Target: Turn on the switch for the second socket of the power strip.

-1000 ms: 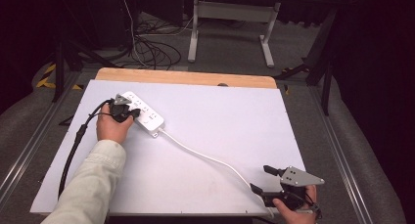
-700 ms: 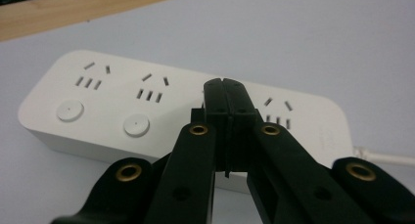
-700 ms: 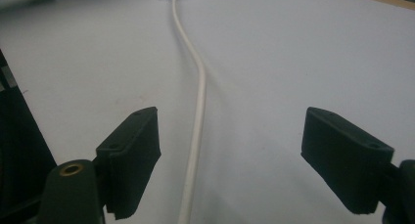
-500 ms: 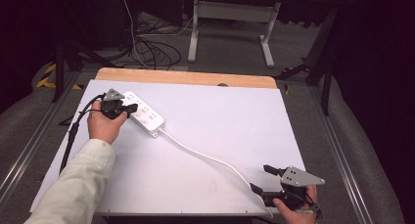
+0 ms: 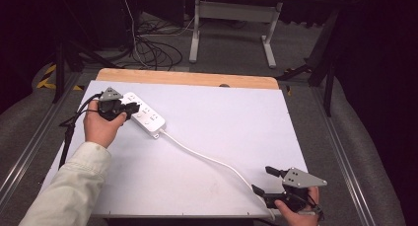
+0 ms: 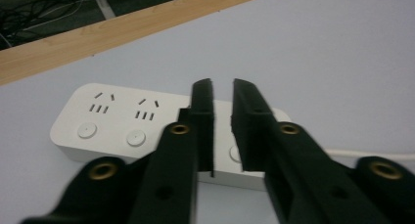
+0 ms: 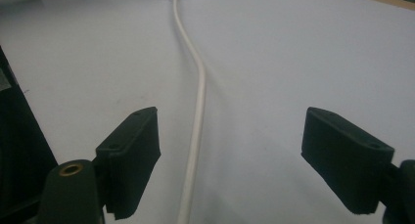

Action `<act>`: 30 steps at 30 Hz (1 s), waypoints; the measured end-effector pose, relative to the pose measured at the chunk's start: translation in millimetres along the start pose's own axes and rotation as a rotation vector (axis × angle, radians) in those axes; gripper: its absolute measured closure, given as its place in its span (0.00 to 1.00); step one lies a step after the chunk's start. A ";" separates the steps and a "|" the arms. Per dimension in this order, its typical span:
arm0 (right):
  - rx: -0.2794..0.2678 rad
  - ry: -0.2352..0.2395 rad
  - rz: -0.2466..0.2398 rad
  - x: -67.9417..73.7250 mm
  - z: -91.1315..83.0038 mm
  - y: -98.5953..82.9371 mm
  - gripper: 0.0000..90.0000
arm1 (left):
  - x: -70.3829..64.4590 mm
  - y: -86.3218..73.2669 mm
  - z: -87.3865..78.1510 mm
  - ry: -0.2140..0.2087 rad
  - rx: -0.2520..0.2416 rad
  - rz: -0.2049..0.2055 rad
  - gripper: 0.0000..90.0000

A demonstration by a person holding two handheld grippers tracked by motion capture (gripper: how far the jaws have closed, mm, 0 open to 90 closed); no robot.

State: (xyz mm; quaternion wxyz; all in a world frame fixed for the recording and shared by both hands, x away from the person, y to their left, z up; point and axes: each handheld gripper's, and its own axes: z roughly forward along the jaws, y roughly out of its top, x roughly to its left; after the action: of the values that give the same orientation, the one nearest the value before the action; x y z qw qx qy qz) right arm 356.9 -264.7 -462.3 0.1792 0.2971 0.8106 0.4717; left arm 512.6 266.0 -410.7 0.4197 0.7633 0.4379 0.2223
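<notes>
Left tool (image 5: 129, 109) shifted leftward, nearly clenched over power strip (image 5: 148, 119), contact seemingly hidden, right tool (image 5: 268, 180) released.

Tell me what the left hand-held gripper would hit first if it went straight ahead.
Probably the white power strip: the left hand-held gripper points at it with jaws nearly shut, tips over its top. Depth is unclear, so contact can't be judged.

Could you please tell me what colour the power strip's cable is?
White, matching the white plastic power strip; the thin round cable shows best in the right gripper view.
</notes>
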 end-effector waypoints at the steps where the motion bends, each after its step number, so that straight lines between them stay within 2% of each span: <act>1: 0.001 -0.001 0.001 -0.1 -0.4 -0.3 0.25 | -2.5 0.9 -2.3 0.000 -0.005 -0.006 0.66; 3: 0.001 0.001 0.003 -0.4 0.0 -0.6 0.25 | -7.5 3.1 -7.2 -0.003 -0.026 -0.006 0.53; 4: 0.001 0.001 0.003 -0.4 0.0 -0.6 0.25 | -10.0 3.7 -9.3 -0.010 -0.033 -0.012 0.53; 8: 0.003 0.001 0.000 -0.3 0.6 -0.3 0.25 | -21.5 5.6 -23.1 -0.047 -0.067 0.024 0.39; 12: 0.002 -0.002 0.003 -0.1 0.1 -0.4 0.25 | -33.7 5.6 -38.9 -0.075 -0.096 0.062 0.31; 15: 0.005 -0.004 0.003 -0.4 0.5 -0.7 0.25 | -42.5 3.5 -50.0 -0.053 -0.093 0.071 0.29; 19: 0.003 0.000 0.001 0.3 0.1 -0.4 0.24 | -51.5 -1.6 -64.6 -0.097 -0.119 0.080 0.25; 21: 0.001 0.001 0.002 0.1 -0.3 -0.7 0.24 | -53.7 -5.9 -72.1 -0.097 -0.135 0.078 0.23; 24: -0.001 0.003 0.003 0.1 0.5 -0.9 0.23 | -56.1 -13.7 -81.4 -0.074 -0.116 0.091 0.21; 30: -0.003 0.002 0.000 0.5 0.1 -0.7 0.23 | -59.9 -29.8 -95.8 -0.141 -0.148 0.085 0.17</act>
State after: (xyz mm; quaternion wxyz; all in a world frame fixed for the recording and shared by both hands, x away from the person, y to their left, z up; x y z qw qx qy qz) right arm 356.3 -264.6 -462.9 0.1790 0.2962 0.8102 0.4731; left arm 399.4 265.4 -381.3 0.4948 0.7618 0.3570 0.2175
